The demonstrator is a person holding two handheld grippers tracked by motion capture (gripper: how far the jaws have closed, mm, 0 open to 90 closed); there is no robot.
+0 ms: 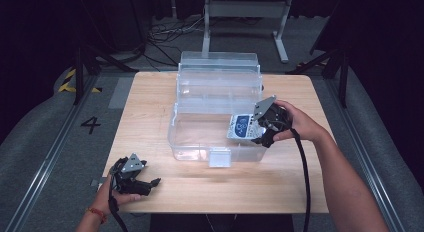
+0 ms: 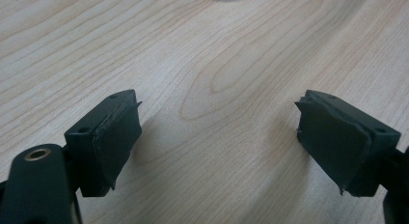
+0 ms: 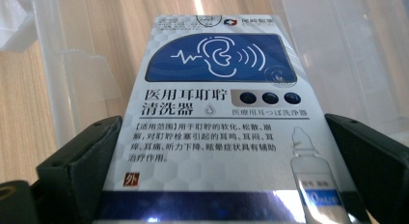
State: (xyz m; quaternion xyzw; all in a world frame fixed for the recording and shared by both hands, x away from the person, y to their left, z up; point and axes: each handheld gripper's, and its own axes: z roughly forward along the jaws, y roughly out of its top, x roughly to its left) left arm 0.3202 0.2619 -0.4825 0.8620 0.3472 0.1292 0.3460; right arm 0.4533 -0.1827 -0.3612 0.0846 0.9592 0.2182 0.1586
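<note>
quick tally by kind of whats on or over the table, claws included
clear plastic storage box, lid open: 1
white and blue carton with an ear symbol, held in the right claw over the box: 1
claws: 2, the right one and the left claw resting open on the wooden table
total: 4

Bright overhead light on the table (image 1: pixel 150 92), dark surroundings, soft shadows, slightly soft high view, gripper views sharper.
</note>
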